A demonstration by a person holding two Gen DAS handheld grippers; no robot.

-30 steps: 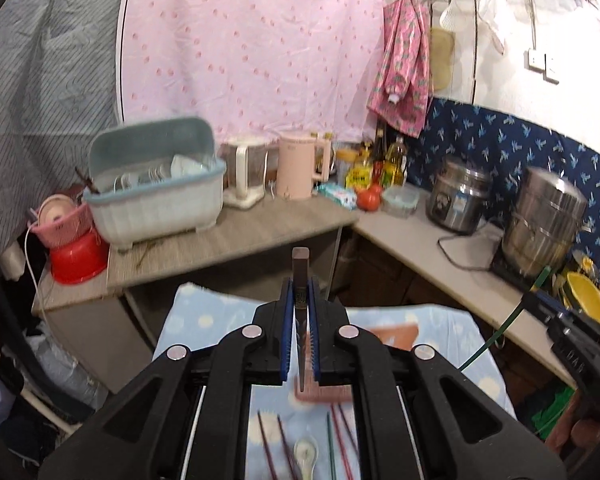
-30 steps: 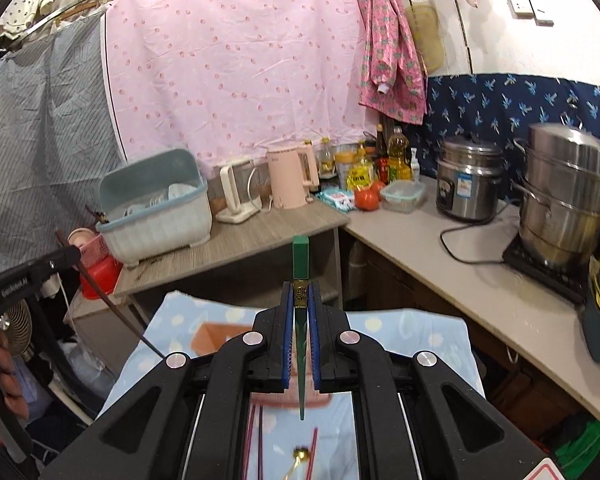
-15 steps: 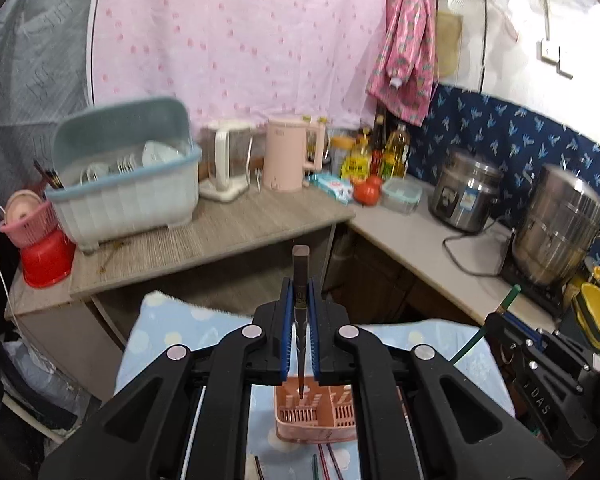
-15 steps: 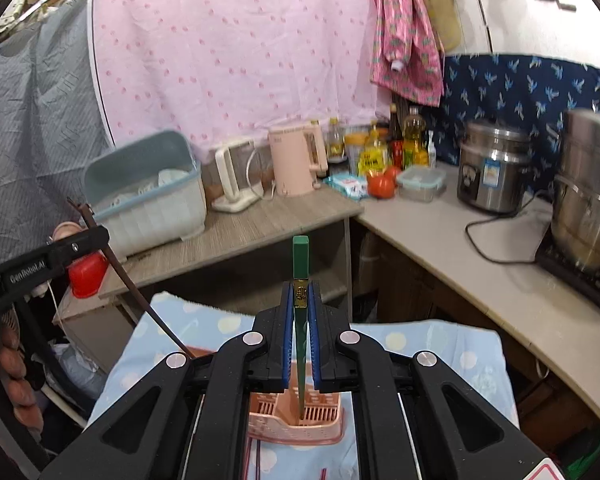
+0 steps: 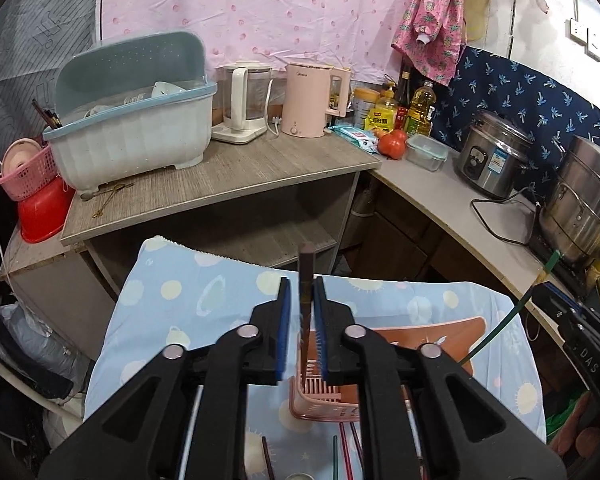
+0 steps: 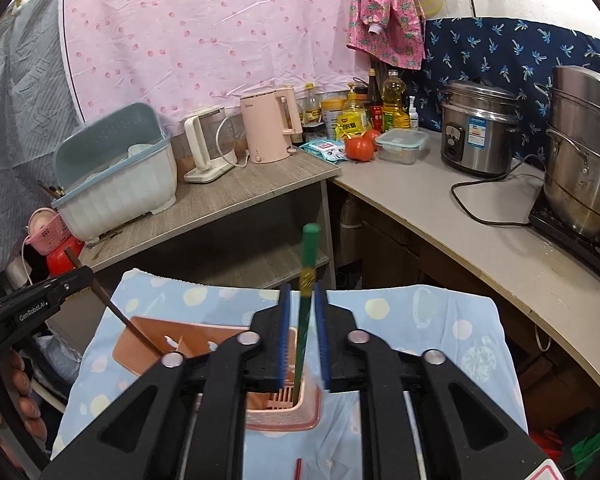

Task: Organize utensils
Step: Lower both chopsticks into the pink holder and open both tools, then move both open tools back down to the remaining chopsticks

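A pink slotted plastic caddy stands on a blue cloth printed with pale dots that covers the surface. The left tongs hang over it with a dark brown chopstick upright between the blue ribbed pads; its tip dips into the caddy. The jaws have just been opening, and a gap shows on each side of the stick, so the grip is released. The right tongs match this: a green chopstick stands between parted pads, its tip inside the same caddy, jaws just opened too. A second ago both sticks were clamped tight and the caddy lay mostly hidden; now both tongs sit lower and closer to it. More chopsticks, red and green, lie flat on the cloth near the caddy.

Behind, on a grey wood-grain surface, a ribbed white dish bin with a blue-grey lid holds bowls. Beside it stand a white kettle and a pink kettle. A pink basket sits on a red bowl.
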